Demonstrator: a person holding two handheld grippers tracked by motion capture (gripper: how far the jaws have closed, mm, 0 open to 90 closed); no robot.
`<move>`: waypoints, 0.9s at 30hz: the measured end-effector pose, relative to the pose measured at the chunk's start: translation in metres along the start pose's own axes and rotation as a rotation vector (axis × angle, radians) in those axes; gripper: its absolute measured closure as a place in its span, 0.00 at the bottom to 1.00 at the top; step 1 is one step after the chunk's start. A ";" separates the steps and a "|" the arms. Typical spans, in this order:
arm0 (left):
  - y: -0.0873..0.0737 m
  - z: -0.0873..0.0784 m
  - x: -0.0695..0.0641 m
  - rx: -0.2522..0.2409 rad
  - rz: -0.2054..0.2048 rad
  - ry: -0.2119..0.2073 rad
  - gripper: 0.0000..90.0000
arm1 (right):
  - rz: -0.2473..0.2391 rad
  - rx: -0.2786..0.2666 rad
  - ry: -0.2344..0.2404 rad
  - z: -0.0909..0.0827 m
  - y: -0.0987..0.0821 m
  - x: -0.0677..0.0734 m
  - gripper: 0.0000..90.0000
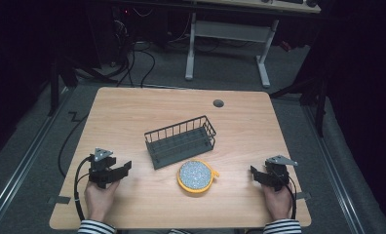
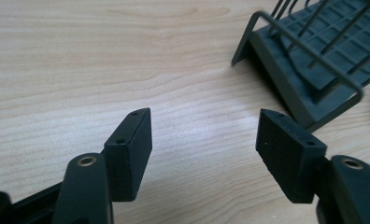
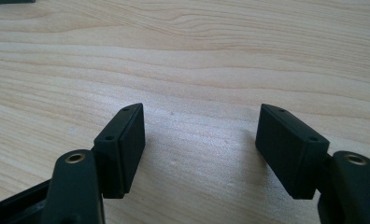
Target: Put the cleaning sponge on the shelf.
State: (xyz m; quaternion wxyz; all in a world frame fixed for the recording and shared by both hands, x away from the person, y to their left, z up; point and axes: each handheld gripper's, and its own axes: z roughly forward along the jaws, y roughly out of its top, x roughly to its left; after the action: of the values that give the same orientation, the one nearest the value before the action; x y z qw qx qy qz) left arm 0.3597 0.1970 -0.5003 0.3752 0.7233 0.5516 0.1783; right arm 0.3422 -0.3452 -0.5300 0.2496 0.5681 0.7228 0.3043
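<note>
Nearest the person, two hands in striped sleeves rest at the table's near edge, each with a black gripper. The left gripper sits near the front left corner with its jaws spread wide and nothing between them; its own view has bare wood in the gap and a corner of the rack just beyond to the right. The right gripper sits near the front right corner, likewise wide open and holding nothing, its view looking along plain wood grain.

Between the two grippers, slightly right of centre, lies a round yellow-rimmed dish with a speckled grey top (what it is made of cannot be told), a small yellow tab on its right side. Nothing stands between it and either gripper. Just behind it, touching or nearly so, stands the dark wire rack, set at a slant, with a slatted base and a railing of upright wires on its far side.

The table is light wood, with a grey cable hole near the far edge. Beyond it is grey carpet with black cables, the white legs of another desk, and darkness on both sides.
</note>
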 end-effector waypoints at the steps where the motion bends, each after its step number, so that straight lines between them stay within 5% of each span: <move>1: -0.002 0.002 0.001 0.005 -0.001 0.003 0.41 | 0.000 0.000 0.000 0.000 0.000 0.000 0.37; 7: -0.009 0.008 0.004 0.013 -0.003 0.037 0.41 | 0.002 0.001 -0.002 0.000 0.000 0.000 0.37; 13: -0.019 0.018 0.007 0.021 0.031 0.123 0.41 | 0.004 -0.001 -0.002 0.000 0.000 0.000 0.37; 23: -0.023 0.023 0.010 0.009 0.035 0.146 0.41 | 0.005 0.000 -0.005 0.000 0.000 0.000 0.37; 27: -0.025 0.024 0.011 0.001 0.070 0.139 0.39 | 0.005 0.000 -0.005 0.000 0.000 0.001 0.37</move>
State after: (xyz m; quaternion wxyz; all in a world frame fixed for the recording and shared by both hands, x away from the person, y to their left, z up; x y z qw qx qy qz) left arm 0.3632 0.2018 -0.5364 0.3292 0.7282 0.5507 0.2410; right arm 0.3424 -0.3446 -0.5300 0.2506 0.5707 0.7206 0.3037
